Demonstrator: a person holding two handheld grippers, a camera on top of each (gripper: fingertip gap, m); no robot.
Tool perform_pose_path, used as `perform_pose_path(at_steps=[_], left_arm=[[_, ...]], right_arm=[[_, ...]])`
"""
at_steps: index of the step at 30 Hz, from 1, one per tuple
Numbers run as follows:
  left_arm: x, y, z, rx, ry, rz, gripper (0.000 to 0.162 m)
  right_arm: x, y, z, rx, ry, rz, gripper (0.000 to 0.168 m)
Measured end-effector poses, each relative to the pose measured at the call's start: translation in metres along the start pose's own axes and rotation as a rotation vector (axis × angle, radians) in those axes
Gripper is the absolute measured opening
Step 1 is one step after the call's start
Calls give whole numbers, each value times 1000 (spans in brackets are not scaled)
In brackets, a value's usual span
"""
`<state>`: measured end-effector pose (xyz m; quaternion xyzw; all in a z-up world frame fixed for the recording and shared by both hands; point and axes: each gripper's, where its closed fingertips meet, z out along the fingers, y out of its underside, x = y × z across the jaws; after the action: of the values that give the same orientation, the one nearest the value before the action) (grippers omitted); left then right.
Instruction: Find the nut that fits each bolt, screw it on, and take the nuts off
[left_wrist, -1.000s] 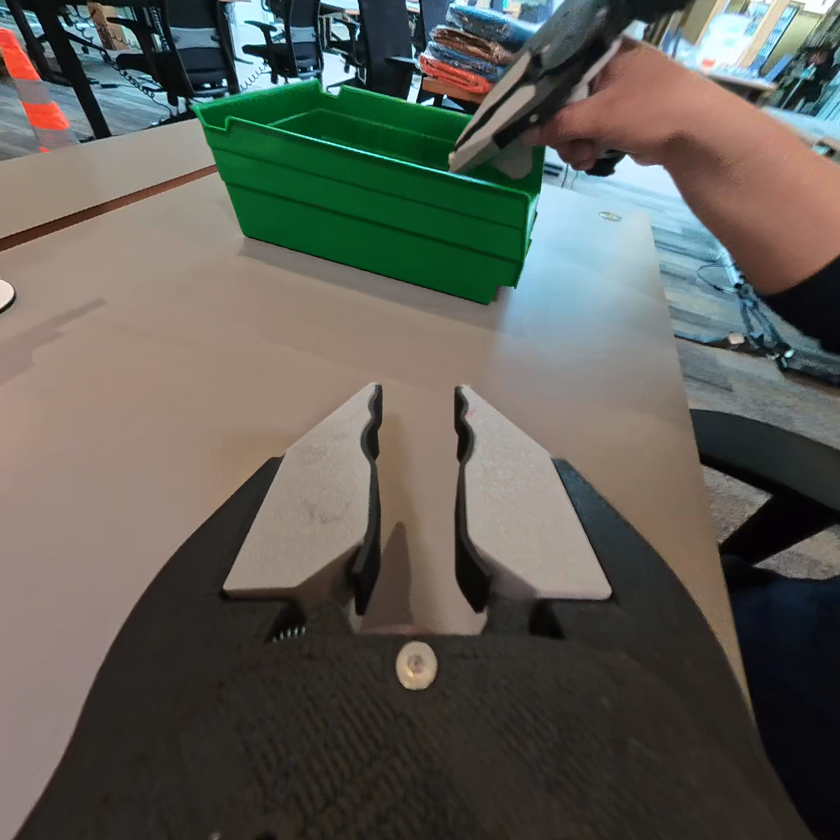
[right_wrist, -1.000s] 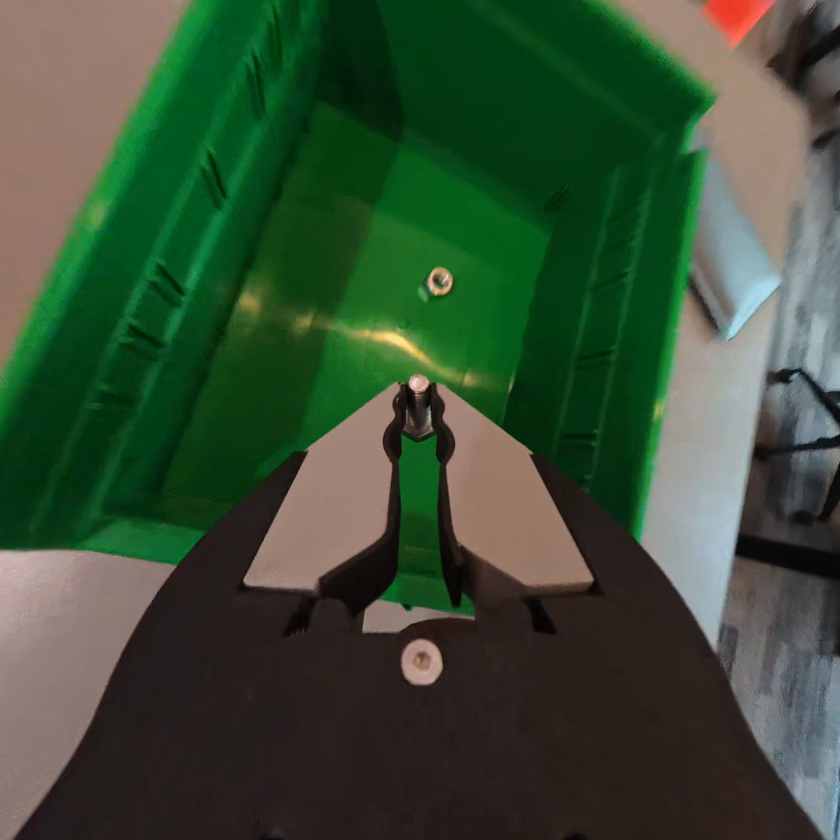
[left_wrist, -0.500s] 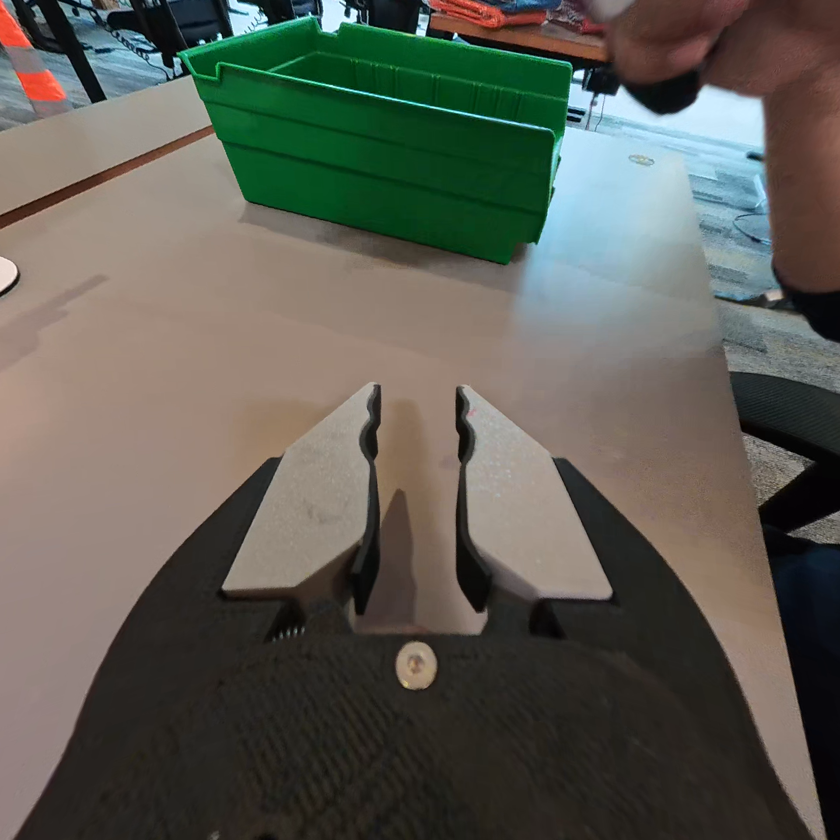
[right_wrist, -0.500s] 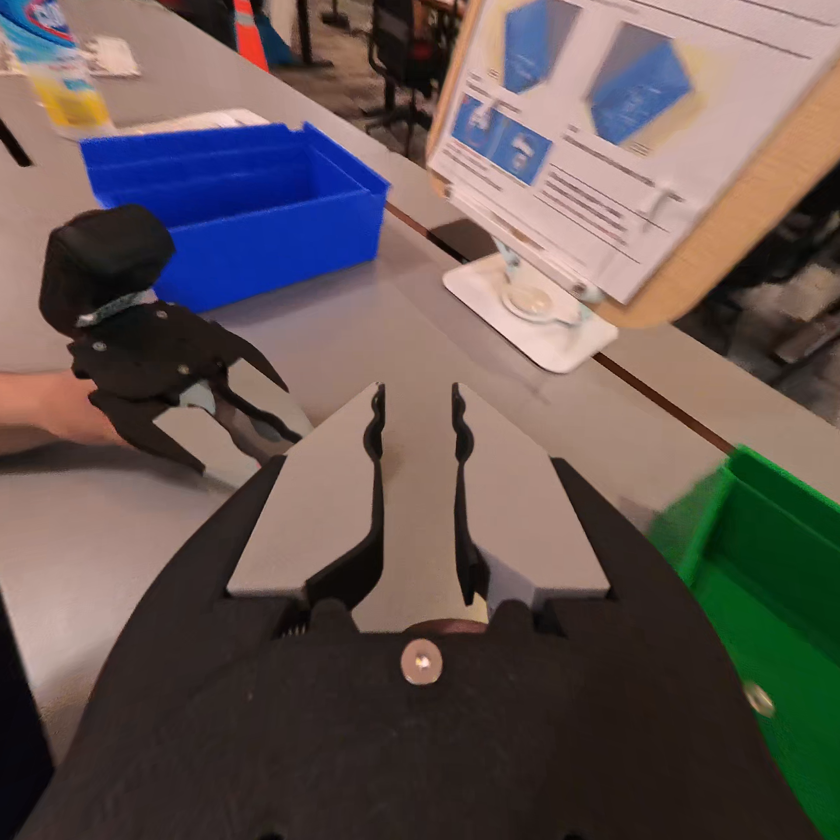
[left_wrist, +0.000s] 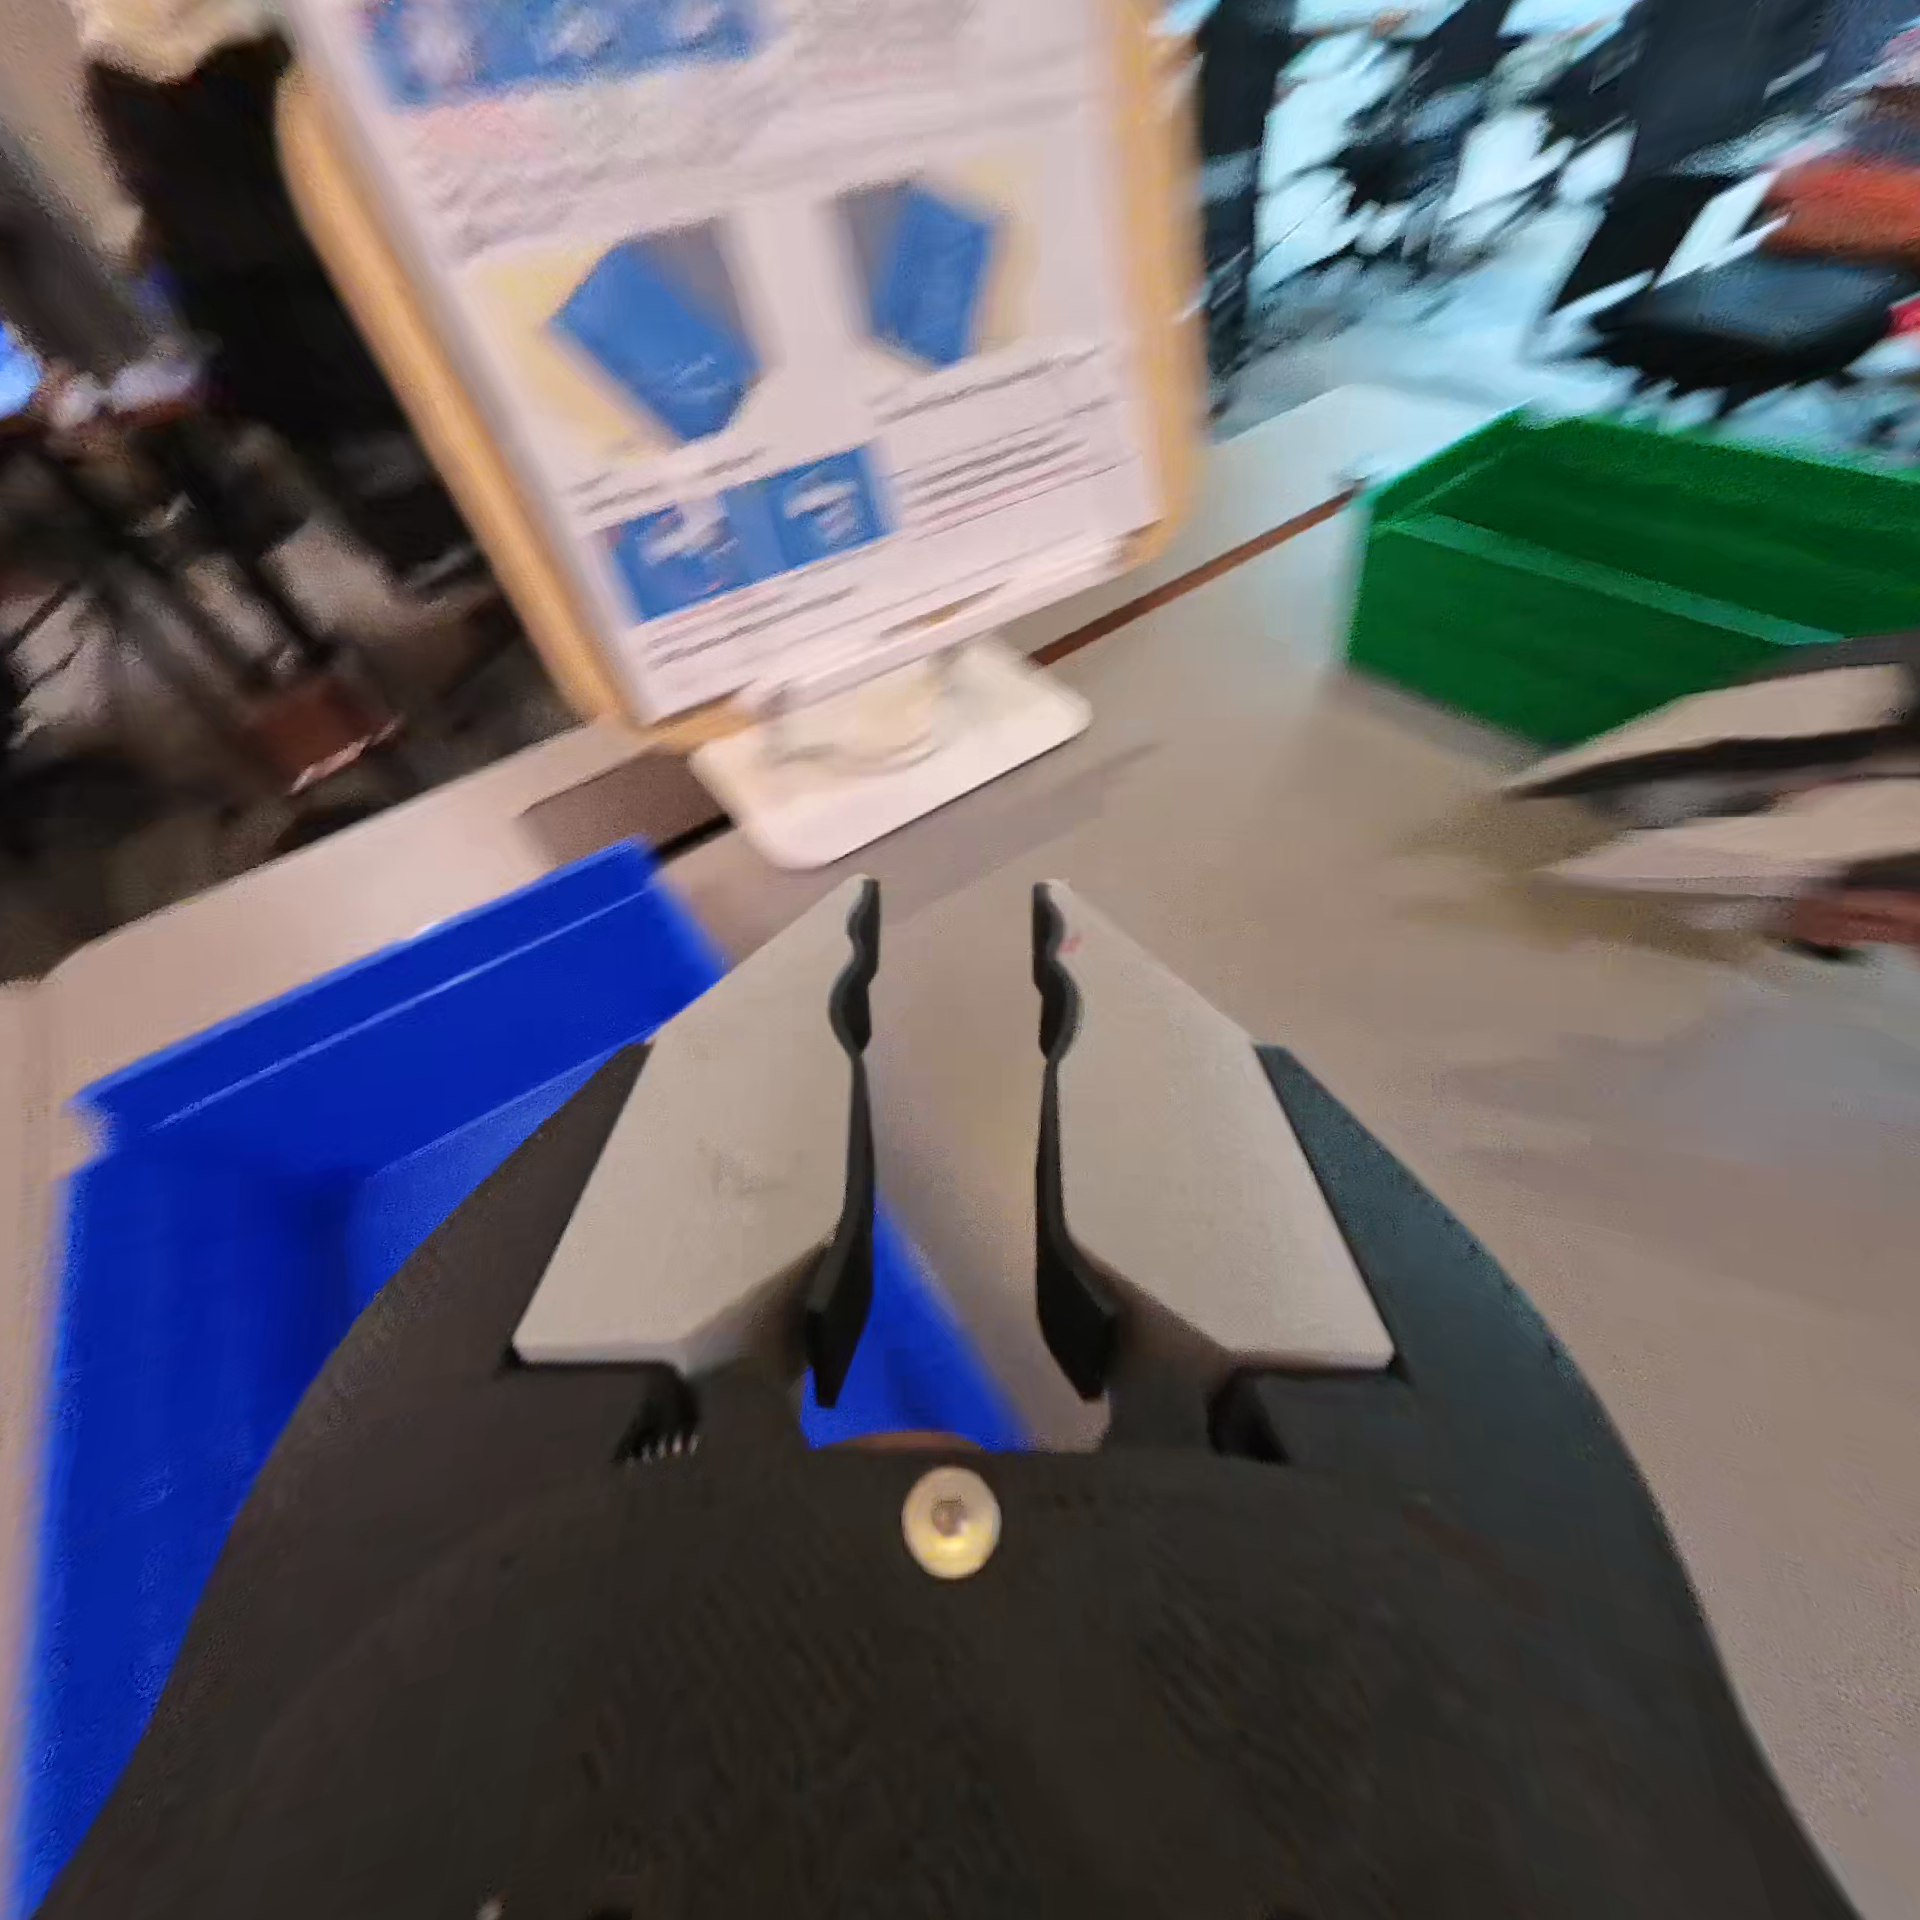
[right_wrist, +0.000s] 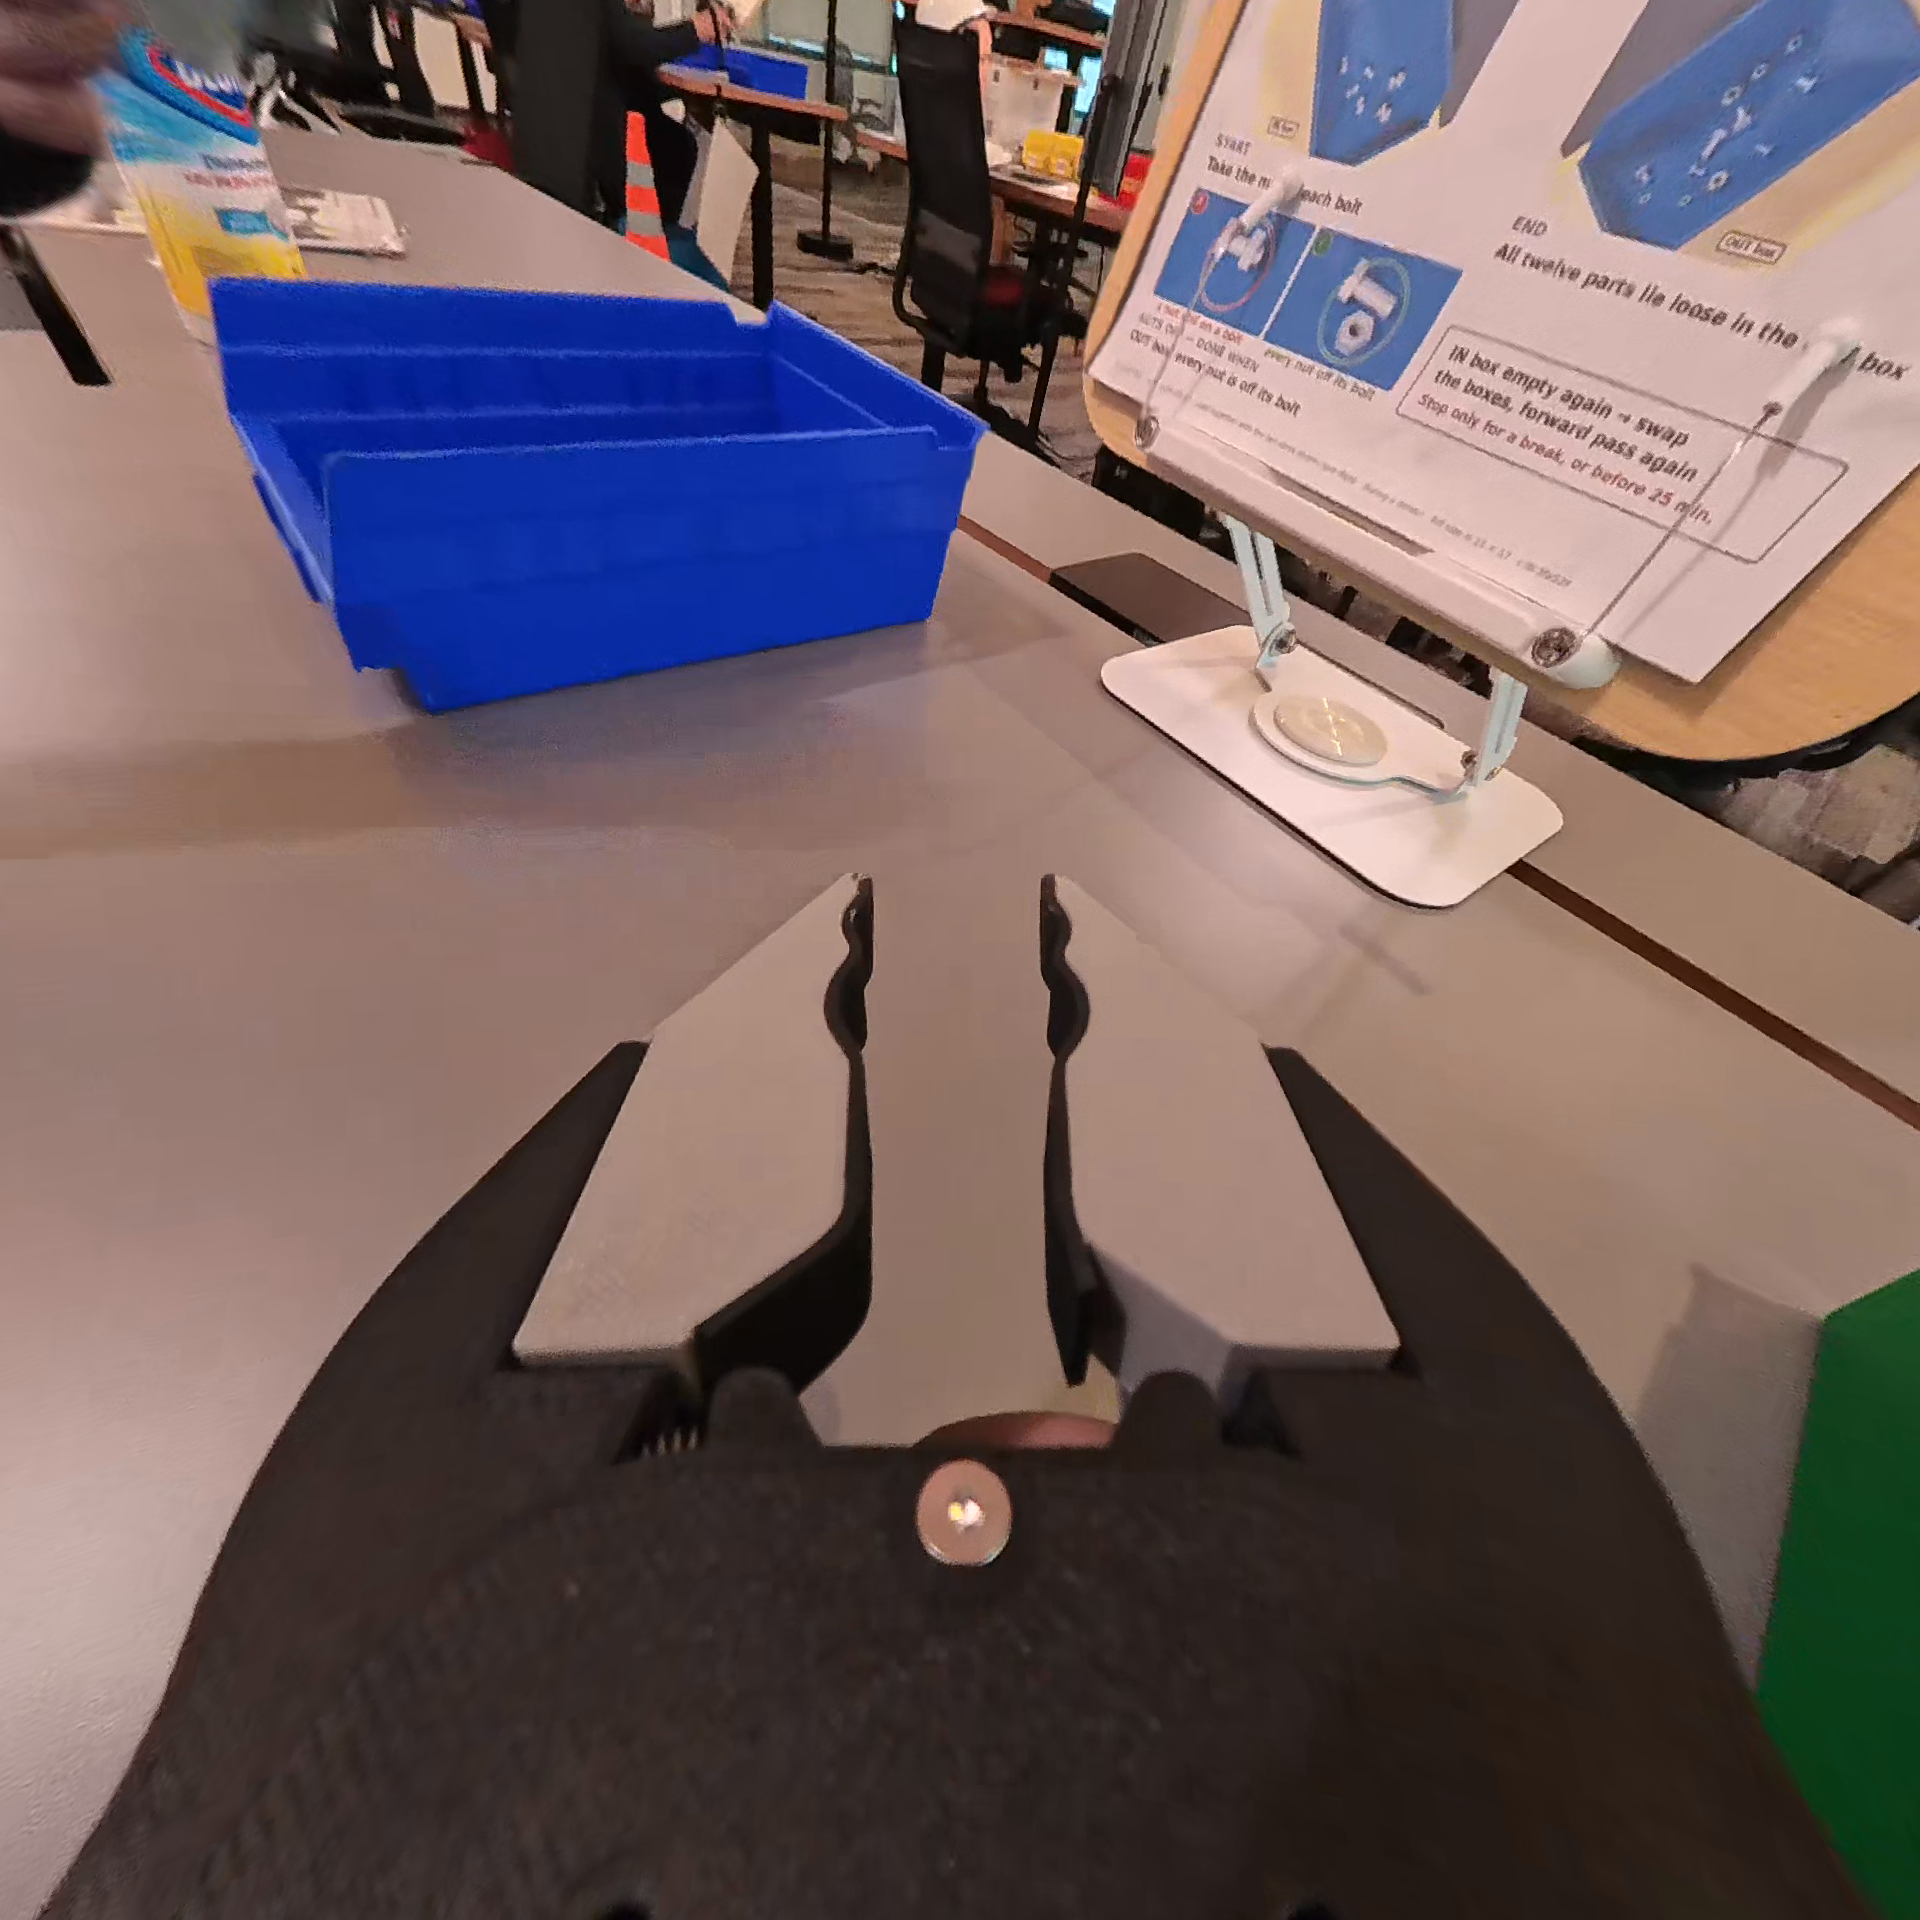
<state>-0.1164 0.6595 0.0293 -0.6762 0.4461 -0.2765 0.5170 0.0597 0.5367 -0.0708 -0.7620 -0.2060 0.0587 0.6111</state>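
The right gripper (right_wrist: 951, 904), which held a bolt over the green bin (right_wrist: 1860, 1558) a second ago, now hangs empty, fingers narrowly parted. No bolt or nut shows. The left gripper (left_wrist: 951, 909), likewise parted and empty, has swung toward the blue bin (left_wrist: 343, 1122) at nine o'clock, probably for another part.

The blue bin (right_wrist: 623, 499) and green bin (left_wrist: 1621, 592) look like smooth, slightly glossy plastic. The table (right_wrist: 416, 935) has a smooth matt grey top with a faint sheen. A paper sheet (right_wrist: 1558, 312) lies on a wooden board (right_wrist: 1766, 665) above a white, smooth stand base (right_wrist: 1351, 790). The right gripper (right_wrist: 951, 904) has matt grey fingers (right_wrist: 727, 1195) and a rough black body.
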Motion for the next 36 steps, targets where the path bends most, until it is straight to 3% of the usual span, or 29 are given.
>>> perform_pose_path(at_steps=[3, 7, 9, 12, 14, 18, 21, 24, 26, 29, 31, 33, 36], left_arm=[[-88, 52, 39, -256, -110, -135, 42], [-158, 145, 81, -544, -206, -290, 33], [-171, 180, 90, -639, -222, -390, 33], [-170, 198, 105, -656, -186, -481, 31], [-173, 206, 107, -686, -201, -437, 8], [-173, 207, 101, -745, -194, -368, 8], [-174, 187, 95, -681, -209, -274, 8], [-152, 119, 91, -417, -159, -205, 8], [-107, 59, 81, -215, -59, -157, 8], [5, -11, 62, 46, 198, -70, 7], [80, -25, 57, 144, 324, 29, 7], [141, -19, 61, 180, 400, 103, 7], [198, -4, 73, 201, 461, 141, 7]], right_arm=[[1, -5, -4, 20, 31, -38, 29], [5, -4, -5, 25, 30, -5, 29], [8, -2, -6, 27, 30, 18, 29], [13, -1, -7, 22, 32, 42, 30], [15, -2, -8, 25, 34, 50, 30], [16, -3, -9, 29, 32, 52, 29], [14, 0, -7, 21, 18, 55, 29], [6, 1, -4, 23, -42, 90, 29], [-2, -3, -4, 51, -109, 136, 29], [-21, -21, -11, 138, -281, 256, 29], [-28, -37, -19, 214, -377, 348, 30], [-31, -49, -28, 282, -443, 406, 33], [-23, -58, -37, 344, -434, 419, 33]])
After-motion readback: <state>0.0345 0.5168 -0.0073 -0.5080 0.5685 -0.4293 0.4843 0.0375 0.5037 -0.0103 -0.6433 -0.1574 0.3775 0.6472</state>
